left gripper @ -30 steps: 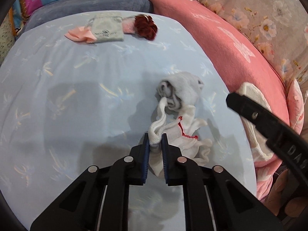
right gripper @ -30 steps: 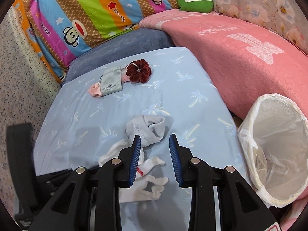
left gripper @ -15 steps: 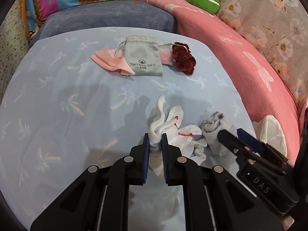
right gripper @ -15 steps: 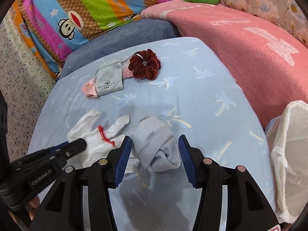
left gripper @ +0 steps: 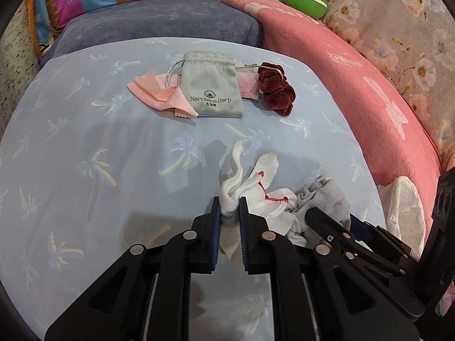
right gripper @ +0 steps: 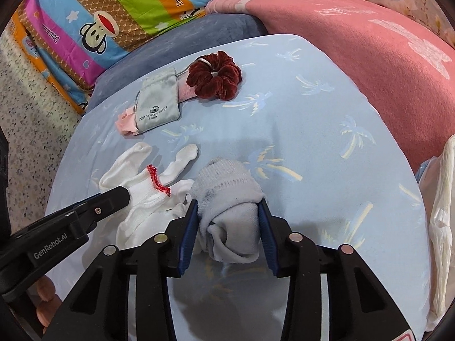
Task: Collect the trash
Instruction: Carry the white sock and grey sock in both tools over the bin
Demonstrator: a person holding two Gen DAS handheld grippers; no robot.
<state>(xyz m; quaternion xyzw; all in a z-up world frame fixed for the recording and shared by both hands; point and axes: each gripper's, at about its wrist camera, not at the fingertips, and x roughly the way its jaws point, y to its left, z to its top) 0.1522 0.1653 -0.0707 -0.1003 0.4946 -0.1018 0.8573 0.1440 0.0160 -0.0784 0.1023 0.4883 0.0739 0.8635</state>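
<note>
My left gripper (left gripper: 229, 207) is shut on a white glove with a red cuff edge (left gripper: 256, 182), which lies on the light blue sheet (left gripper: 113, 170). It also shows in the right wrist view (right gripper: 148, 190). My right gripper (right gripper: 229, 210) has its jaws on both sides of a rolled grey sock (right gripper: 227, 196) and touching it. The sock shows beside the glove in the left wrist view (left gripper: 321, 196). The white-lined trash bin (left gripper: 403, 210) stands at the right edge of the bed and also shows in the right wrist view (right gripper: 440, 199).
A grey drawstring pouch (left gripper: 212, 91), a pink cloth (left gripper: 159, 96) and a dark red scrunchie (left gripper: 275, 88) lie at the far side of the sheet. A pink blanket (left gripper: 355, 85) rises on the right. A blue-grey pillow (left gripper: 159, 25) and a striped cartoon cushion (right gripper: 113, 14) lie behind.
My right gripper has moved forward and closed in on the grey sock. My left gripper still holds the white glove, and its view has shifted toward the pouch.
</note>
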